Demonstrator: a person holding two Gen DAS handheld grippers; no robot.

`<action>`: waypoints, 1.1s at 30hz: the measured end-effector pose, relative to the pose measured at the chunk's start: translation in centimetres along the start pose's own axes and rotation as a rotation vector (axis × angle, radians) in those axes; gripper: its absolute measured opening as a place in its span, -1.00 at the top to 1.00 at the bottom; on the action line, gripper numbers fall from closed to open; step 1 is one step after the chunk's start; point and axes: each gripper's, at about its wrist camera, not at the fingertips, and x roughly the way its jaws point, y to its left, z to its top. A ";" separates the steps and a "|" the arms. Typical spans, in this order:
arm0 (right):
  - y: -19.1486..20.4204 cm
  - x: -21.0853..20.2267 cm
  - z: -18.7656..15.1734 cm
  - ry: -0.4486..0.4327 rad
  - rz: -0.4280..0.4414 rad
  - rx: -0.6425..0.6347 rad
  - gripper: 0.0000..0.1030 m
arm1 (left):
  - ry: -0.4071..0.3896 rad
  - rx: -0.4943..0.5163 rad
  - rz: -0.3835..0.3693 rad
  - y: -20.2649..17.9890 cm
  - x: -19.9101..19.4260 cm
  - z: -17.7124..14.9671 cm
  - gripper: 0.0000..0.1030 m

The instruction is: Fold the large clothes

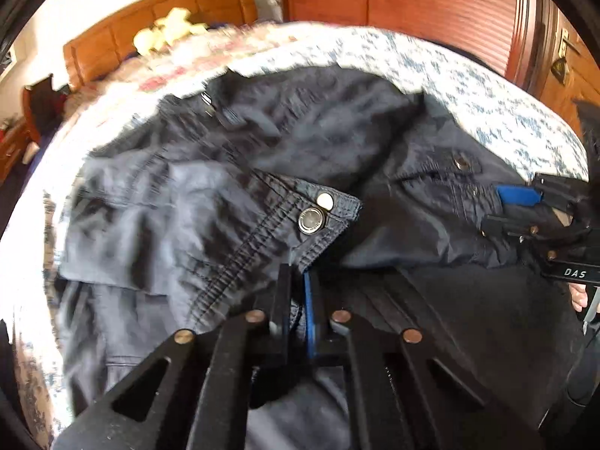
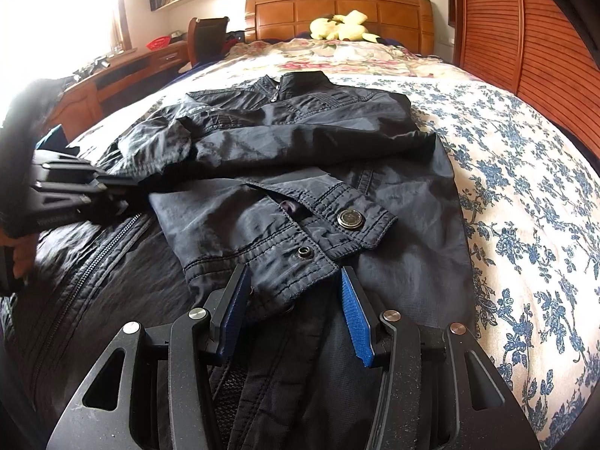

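A dark navy jacket (image 2: 300,142) lies on the bed, collar toward the headboard, both sleeves folded across its front. In the left wrist view the jacket (image 1: 262,142) fills the middle, blurred. My left gripper (image 1: 298,281) is shut on the jacket's lower fabric beside a snap-button cuff (image 1: 318,212). It also shows at the left of the right wrist view (image 2: 112,195). My right gripper (image 2: 296,281) is open, its blue pads on either side of a sleeve cuff (image 2: 337,225) edge. It appears at the right edge of the left wrist view (image 1: 525,206).
The bed has a blue-flowered white cover (image 2: 525,187) and a pink floral quilt (image 2: 337,52) toward the wooden headboard (image 2: 337,11). A yellow plush toy (image 2: 341,24) lies by the headboard. A wooden wardrobe (image 2: 525,30) stands right, a desk (image 2: 131,63) and chair left.
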 end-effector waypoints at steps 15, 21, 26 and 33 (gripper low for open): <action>0.1 0.0 0.0 0.001 -0.001 -0.002 0.05 | -0.069 -0.339 0.118 12.9 -5.1 -1.3 0.92; 0.1 0.0 0.0 0.001 -0.001 -0.003 0.05 | -0.030 -0.306 0.144 13.1 -4.7 -3.5 0.64; 0.2 0.0 0.0 0.001 -0.001 -0.003 0.04 | -0.029 -0.278 0.141 12.6 -5.7 -5.1 0.28; 0.2 0.1 0.1 0.002 -0.002 -0.003 0.04 | -0.001 -0.264 0.102 10.5 -6.0 -6.9 0.26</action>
